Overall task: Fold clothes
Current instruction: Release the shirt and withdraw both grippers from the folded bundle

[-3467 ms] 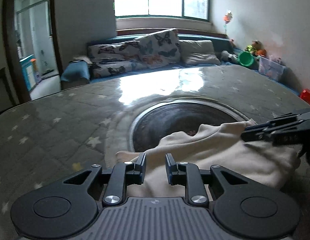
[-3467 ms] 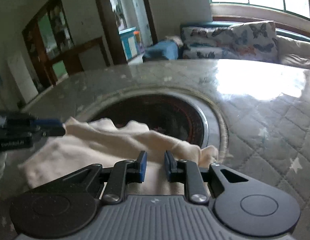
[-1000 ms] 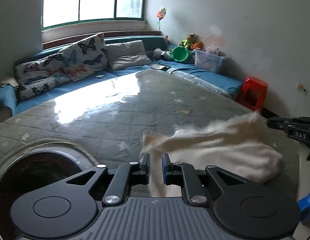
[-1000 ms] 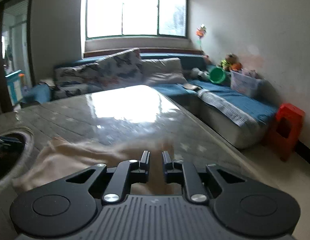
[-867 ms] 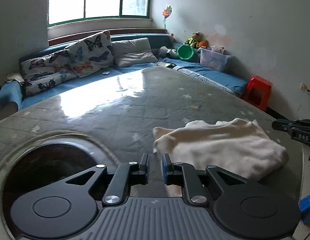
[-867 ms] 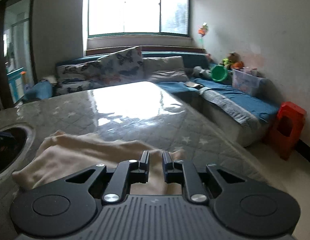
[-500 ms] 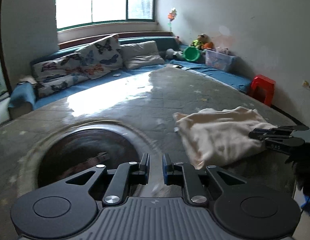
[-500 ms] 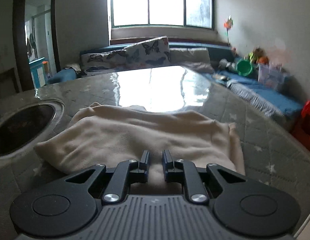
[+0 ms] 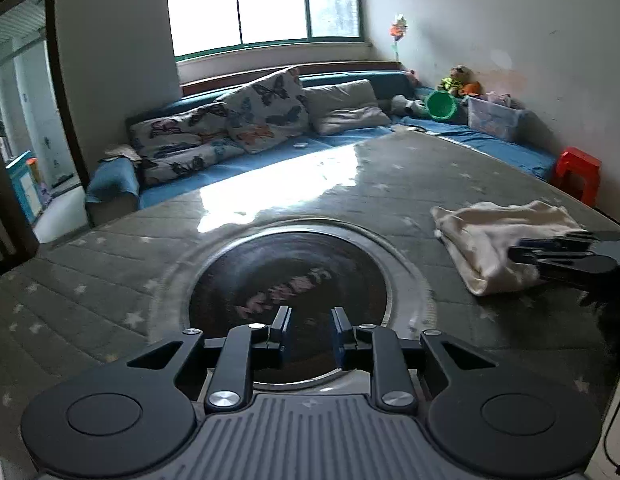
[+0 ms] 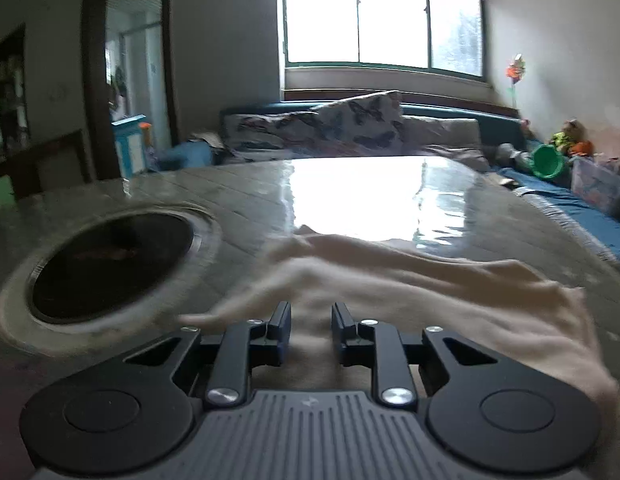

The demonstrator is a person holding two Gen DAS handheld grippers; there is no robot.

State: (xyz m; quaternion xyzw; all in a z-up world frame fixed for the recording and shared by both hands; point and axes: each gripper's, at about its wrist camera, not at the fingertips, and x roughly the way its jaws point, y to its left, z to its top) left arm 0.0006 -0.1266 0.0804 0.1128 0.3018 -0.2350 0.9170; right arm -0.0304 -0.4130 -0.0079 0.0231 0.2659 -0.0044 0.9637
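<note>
The left gripper shows its 2 fingers apart and spreading, with nothing between them, only the dark round well set in the table beneath. The right gripper is likewise opening, its 2 fingers parted over the cream garment; cloth lies under and between the tips, but the pads do not look pressed on it, so I read it as let go. In the left wrist view the right gripper reaches in from the side over the garment, which lies as a folded bundle near the table's right edge, well apart from the left gripper. Judged from this, the step in hand is the release after a fold and the setting aside of the bundle. The next move calls either for tidying the loose, rumpled far corner of the cloth or for fetching another piece; no second garment shows in either view. As to containers: the round well is dark, with a reddish marking on its floor, and seems empty. On the blue sofa by the far wall stands a clear storage bin with blurred contents I cannot name, and beside it a green bucket lying on its side, showing nothing inside.
</note>
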